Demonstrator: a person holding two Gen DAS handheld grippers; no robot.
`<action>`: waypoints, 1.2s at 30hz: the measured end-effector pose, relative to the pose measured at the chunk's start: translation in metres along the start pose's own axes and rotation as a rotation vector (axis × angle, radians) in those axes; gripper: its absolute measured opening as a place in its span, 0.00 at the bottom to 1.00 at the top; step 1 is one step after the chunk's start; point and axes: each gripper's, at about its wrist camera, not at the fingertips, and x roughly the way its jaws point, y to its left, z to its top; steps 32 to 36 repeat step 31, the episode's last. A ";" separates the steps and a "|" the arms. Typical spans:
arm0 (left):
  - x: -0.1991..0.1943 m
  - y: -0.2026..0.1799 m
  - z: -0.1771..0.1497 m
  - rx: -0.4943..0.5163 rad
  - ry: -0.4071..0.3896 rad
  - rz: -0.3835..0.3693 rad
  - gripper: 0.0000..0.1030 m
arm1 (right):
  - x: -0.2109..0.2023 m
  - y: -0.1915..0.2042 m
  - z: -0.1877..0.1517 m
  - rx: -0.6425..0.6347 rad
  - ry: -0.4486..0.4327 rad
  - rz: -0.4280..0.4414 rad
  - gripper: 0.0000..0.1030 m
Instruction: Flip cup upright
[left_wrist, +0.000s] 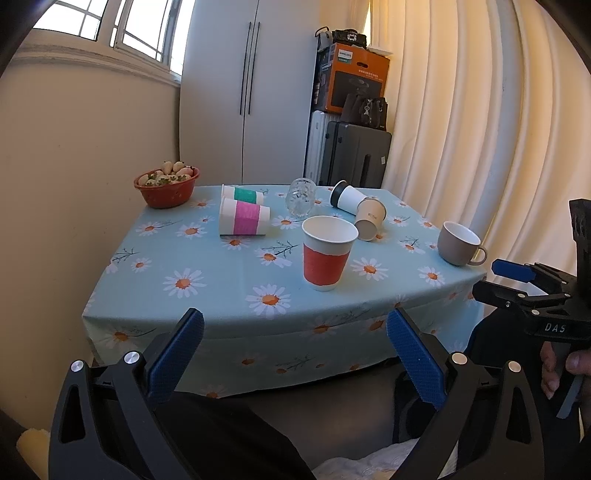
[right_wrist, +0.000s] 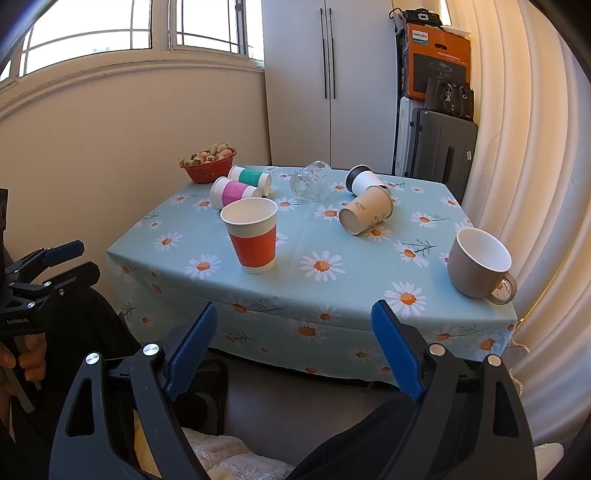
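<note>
Several cups sit on a daisy-print tablecloth (left_wrist: 207, 291) (right_wrist: 354, 291). An orange-banded paper cup (left_wrist: 327, 253) (right_wrist: 253, 234) and a grey mug (left_wrist: 460, 243) (right_wrist: 480, 264) stand upright. A pink-banded cup (left_wrist: 242, 217) (right_wrist: 234, 192), a green-banded cup (left_wrist: 242, 194) (right_wrist: 251, 178), a glass (left_wrist: 301, 197) (right_wrist: 310, 181), a black-and-white cup (left_wrist: 347, 197) (right_wrist: 364, 181) and a tan paper cup (left_wrist: 370, 218) (right_wrist: 365, 215) lie on their sides. My left gripper (left_wrist: 295, 354) and right gripper (right_wrist: 295, 349) are open, empty, held before the table's near edge.
A red bowl of fruit (left_wrist: 166, 186) (right_wrist: 208, 164) stands at the table's far left corner by the wall. Suitcases (left_wrist: 354, 153) and a box are stacked behind the table. A curtain (right_wrist: 535, 155) hangs along the right side. A white cabinet (left_wrist: 247, 92) stands behind.
</note>
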 end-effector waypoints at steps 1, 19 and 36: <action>0.000 0.000 0.000 -0.002 0.000 -0.001 0.94 | 0.000 0.000 0.000 0.001 0.001 0.000 0.82; 0.000 -0.001 0.000 0.006 -0.003 -0.002 0.94 | 0.000 0.000 0.000 0.002 0.003 0.001 0.82; -0.001 -0.004 -0.001 0.006 -0.001 -0.009 0.94 | 0.001 0.001 0.001 0.000 0.001 -0.001 0.82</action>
